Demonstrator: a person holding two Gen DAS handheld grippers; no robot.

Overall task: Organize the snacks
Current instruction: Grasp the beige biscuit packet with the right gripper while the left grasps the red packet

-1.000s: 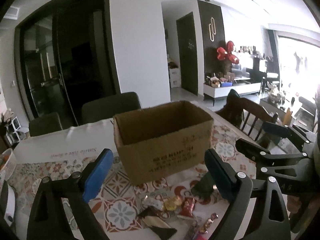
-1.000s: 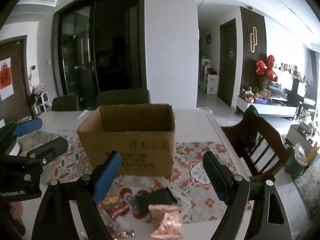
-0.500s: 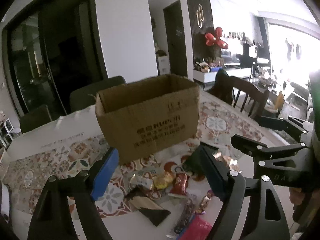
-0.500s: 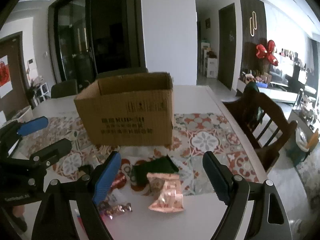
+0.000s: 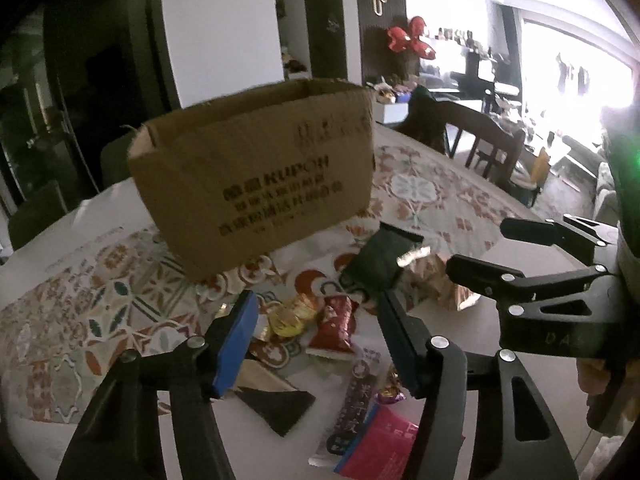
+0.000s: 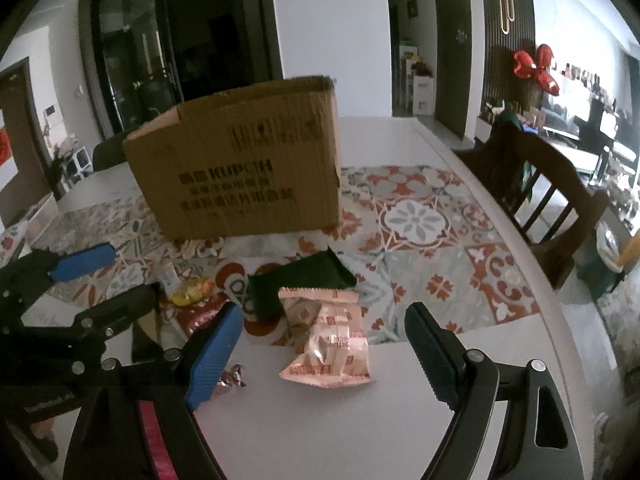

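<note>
I'm dipping both hand-held grippers lower now, left hand-held gripper (image 5: 316,328) and right hand-held gripper (image 6: 324,340) both spread and carrying nothing; snacks (image 5: 312,320) are lying loose on the surface (image 6: 400,408) before the cardboard box (image 6: 240,160), so picking's next.

box (image 6: 240,168): upper centre of frame, on table (image 6: 304,432)
snack packets (image 6: 328,340): lower centre, before the box

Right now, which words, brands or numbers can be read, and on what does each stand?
"KUPCH": printed on the brown cardboard box, last letters uncertain.
Lines beneath it on the box: blurred, unreadable.
Print on the pink snack packet and the dark strip wrapper: too small to read.
</note>
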